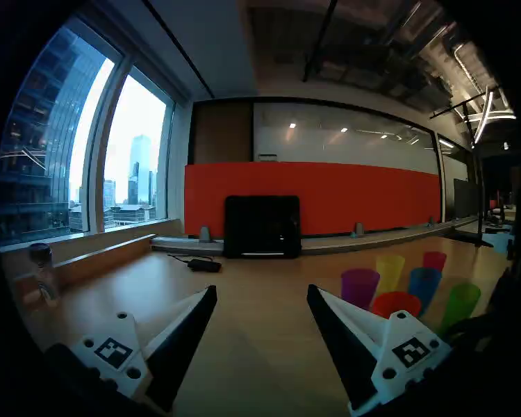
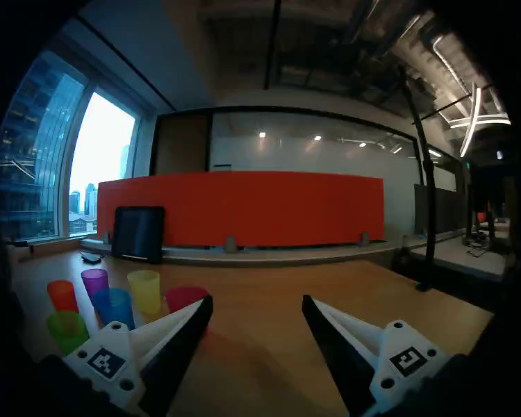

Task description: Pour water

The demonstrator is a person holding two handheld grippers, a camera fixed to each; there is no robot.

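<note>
A clear water bottle [image 1: 45, 274] with a dark cap stands at the far left of the wooden table [image 1: 260, 292], near the window ledge. Several coloured plastic cups cluster on the table: purple [image 1: 359, 286], yellow [image 1: 390, 272], blue [image 1: 424, 286], orange [image 1: 395, 304], green [image 1: 460, 304] and pink [image 1: 434, 261]. The same cluster sits left of my right gripper, with a yellow cup [image 2: 145, 290], a blue cup [image 2: 114, 306] and a green cup [image 2: 67, 329]. My left gripper [image 1: 260, 295] is open and holds nothing. My right gripper [image 2: 257, 306] is open and holds nothing too.
A dark tablet-like screen [image 1: 262, 226] leans against the red partition [image 1: 330, 194] at the table's back edge. A small black device with a cable [image 1: 203, 265] lies in front of it. Windows line the left side. More desks [image 2: 462, 254] stand to the right.
</note>
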